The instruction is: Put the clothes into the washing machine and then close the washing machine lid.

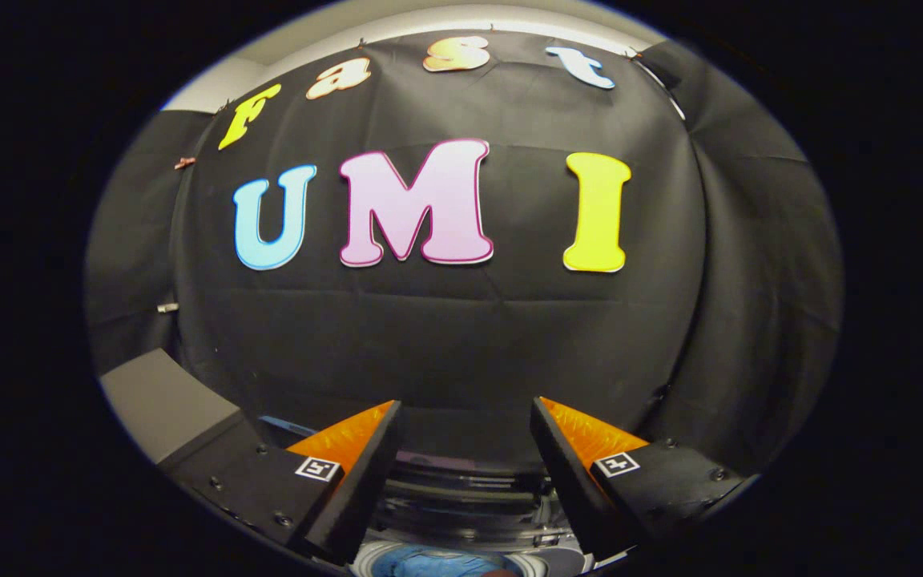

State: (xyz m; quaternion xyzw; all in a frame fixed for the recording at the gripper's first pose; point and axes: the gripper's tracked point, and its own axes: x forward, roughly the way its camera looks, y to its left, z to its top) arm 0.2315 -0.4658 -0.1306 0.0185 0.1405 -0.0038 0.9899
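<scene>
Below the spread fingers, gripper (465, 425) wide (nothing held), blue clothes (429, 563) in washing machine (469, 497).

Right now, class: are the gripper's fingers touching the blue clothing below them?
Apart. In the gripper view the gripper is open, holding nothing; the blue clothing lies below and between the fingers, with a gap.

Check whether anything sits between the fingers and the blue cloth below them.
Nothing visible does: the gripper has its fingers spread with nothing held, and the blue cloth lies in the washing machine opening below the gap.
</scene>
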